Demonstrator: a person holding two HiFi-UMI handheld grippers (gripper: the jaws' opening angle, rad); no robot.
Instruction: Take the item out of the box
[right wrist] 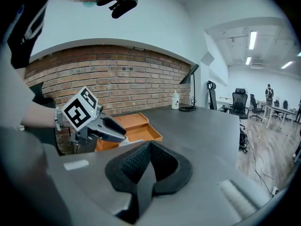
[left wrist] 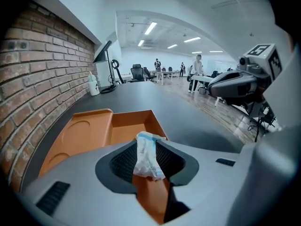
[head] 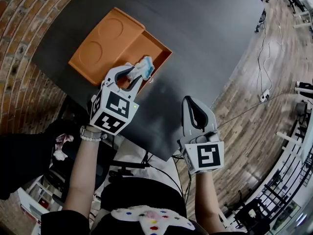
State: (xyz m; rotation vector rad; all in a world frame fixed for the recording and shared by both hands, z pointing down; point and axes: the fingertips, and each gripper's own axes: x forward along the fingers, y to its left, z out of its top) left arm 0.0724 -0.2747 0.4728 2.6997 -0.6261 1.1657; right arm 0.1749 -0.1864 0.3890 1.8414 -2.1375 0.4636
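An orange box (head: 105, 43) with its lid folded back lies on the dark table (head: 205, 38), near the brick wall. My left gripper (head: 133, 75) hovers over the box's near corner with its jaws spread wide. A small white and blue packet (head: 145, 66) stands between them at the tips. In the left gripper view the packet (left wrist: 147, 155) leans toward the right pad, with a gap on its left, above the open box (left wrist: 87, 133). My right gripper (head: 194, 112) is shut and empty, held over the table's near edge to the right. In its own view, the right gripper (right wrist: 149, 147) faces the box (right wrist: 137, 127).
A brick wall (head: 19, 28) runs along the table's far left side. A white bottle (left wrist: 94, 84) and a desk lamp (left wrist: 107, 62) stand at the table's far end. Wooden floor (head: 264, 116) with cables lies to the right. Office chairs and people are far off.
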